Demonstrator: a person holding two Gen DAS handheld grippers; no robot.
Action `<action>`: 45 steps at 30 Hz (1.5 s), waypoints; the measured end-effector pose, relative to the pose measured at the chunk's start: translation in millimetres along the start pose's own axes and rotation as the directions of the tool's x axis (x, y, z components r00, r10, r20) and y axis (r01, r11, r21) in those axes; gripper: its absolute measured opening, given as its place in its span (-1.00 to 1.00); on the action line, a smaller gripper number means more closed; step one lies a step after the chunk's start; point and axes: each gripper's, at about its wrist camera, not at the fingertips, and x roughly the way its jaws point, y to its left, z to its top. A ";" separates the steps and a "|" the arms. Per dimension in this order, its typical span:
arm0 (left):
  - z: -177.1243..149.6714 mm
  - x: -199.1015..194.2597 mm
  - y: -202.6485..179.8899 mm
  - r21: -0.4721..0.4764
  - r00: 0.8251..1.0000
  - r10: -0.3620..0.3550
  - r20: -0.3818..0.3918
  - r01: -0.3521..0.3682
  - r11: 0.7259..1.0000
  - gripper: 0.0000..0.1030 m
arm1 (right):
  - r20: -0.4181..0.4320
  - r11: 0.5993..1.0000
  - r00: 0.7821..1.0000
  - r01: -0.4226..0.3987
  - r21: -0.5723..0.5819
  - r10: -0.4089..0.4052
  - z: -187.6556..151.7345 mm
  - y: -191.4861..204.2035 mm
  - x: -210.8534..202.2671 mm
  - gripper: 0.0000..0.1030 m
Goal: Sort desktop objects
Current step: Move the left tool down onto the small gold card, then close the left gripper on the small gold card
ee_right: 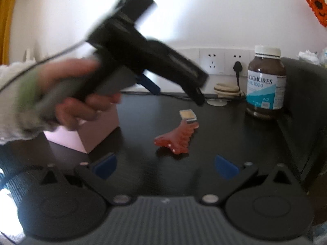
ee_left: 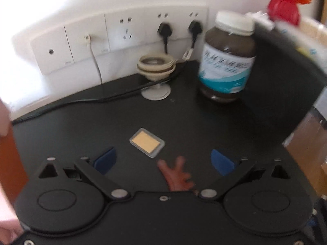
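A red-brown hair claw clip (ee_left: 175, 175) lies on the black desk (ee_left: 81, 126), and a small clear square case with a tan pad (ee_left: 147, 143) lies just beyond it. My left gripper (ee_left: 163, 161) hovers over both, open, its blue pads (ee_left: 104, 160) wide apart and touching nothing. The right wrist view shows the clip (ee_right: 175, 140) and the case (ee_right: 188, 116) ahead of my right gripper (ee_right: 165, 166), which is open and empty. There the left gripper (ee_right: 175, 94), held by a hand (ee_right: 77, 94), points down at the case from the upper left.
A brown bottle with a white cap (ee_left: 226, 61) stands at the back right beside a black container (ee_left: 282, 81). A beige collapsible cup on a stand (ee_left: 156, 67) and cables sit below the wall sockets (ee_left: 122, 34). A pink box (ee_right: 90, 134) stands at the left.
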 end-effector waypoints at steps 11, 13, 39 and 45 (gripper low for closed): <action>12.5 42.2 11.6 -0.092 0.998 0.039 -0.057 -0.044 0.995 0.51 | 0.030 0.999 0.999 -0.035 0.033 0.034 -1.2 -4.5 -6.6 0.99; 13.3 44.3 9.8 -0.077 0.997 0.061 -0.050 -0.065 0.995 0.51 | 0.029 0.999 0.999 -0.039 0.029 0.038 -1.1 -3.6 -7.0 0.99; 22.5 51.5 27.3 -0.124 0.993 0.087 -0.074 -0.096 0.988 -0.35 | 0.018 0.996 0.998 -0.055 0.065 0.054 -0.9 -13.9 -2.0 0.99; 25.5 57.0 28.5 -0.140 0.993 0.105 -0.060 -0.112 0.984 -0.30 | 0.018 0.995 0.998 -0.059 0.075 0.058 -0.9 -15.2 -2.6 0.99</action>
